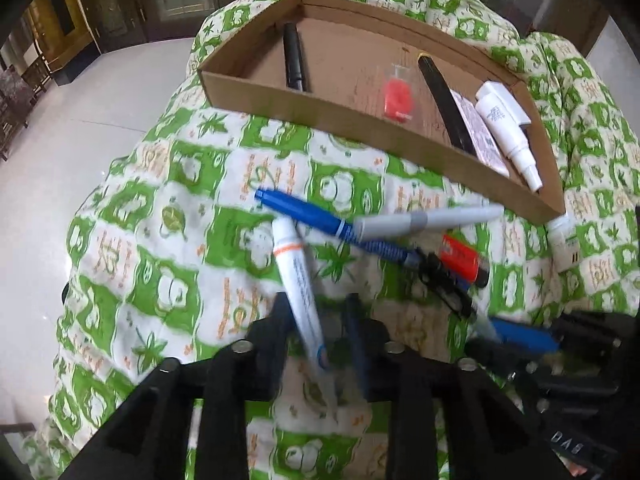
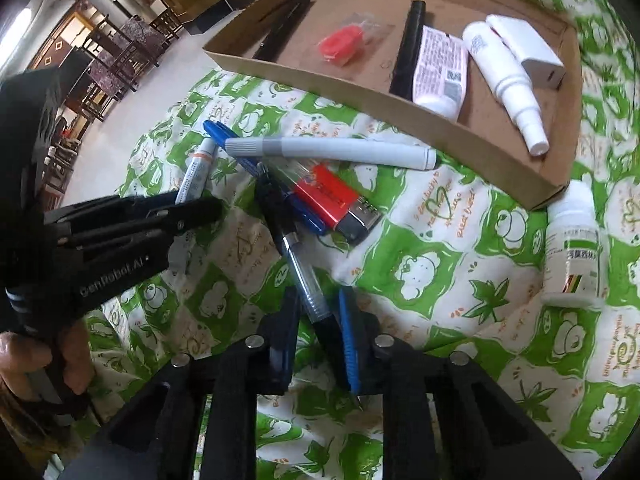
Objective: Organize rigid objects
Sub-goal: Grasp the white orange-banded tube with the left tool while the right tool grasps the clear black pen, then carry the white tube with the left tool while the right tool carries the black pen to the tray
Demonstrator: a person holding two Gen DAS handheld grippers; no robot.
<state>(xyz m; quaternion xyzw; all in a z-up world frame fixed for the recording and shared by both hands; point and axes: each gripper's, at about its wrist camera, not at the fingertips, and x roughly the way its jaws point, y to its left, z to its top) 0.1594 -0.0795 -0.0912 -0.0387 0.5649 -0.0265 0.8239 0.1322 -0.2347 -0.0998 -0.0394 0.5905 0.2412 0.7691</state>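
A loose pile of pens lies on the green-and-white cloth in front of a cardboard tray point(image 1: 280, 100) point(image 2: 360, 96). My left gripper point(image 1: 318, 304) point(image 2: 216, 206) stands open around a white marker with an orange band point(image 1: 296, 276) point(image 2: 196, 168); there is a gap on the blue-pad side. My right gripper point(image 2: 316, 300) is open over a clear-barrelled pen with a black grip point(image 2: 296, 256). That pen runs between the jaws and close to the blue pad, with a gap on the other side. A grey marker point(image 2: 332, 150), a blue pen point(image 1: 304, 212) and a red-and-black lighter-like block point(image 2: 326, 196) lie in the pile.
Inside the tray lie a black pen point(image 1: 294, 56), a red item in a clear packet point(image 2: 340, 44), a black marker point(image 2: 408, 48), a pink-labelled tube point(image 2: 440, 68) and white bottles point(image 2: 504, 76). A white pill bottle point(image 2: 572, 248) stands right of the tray. A person's hand point(image 2: 24, 360) holds the left gripper. The cloth drops off to white floor on the left.
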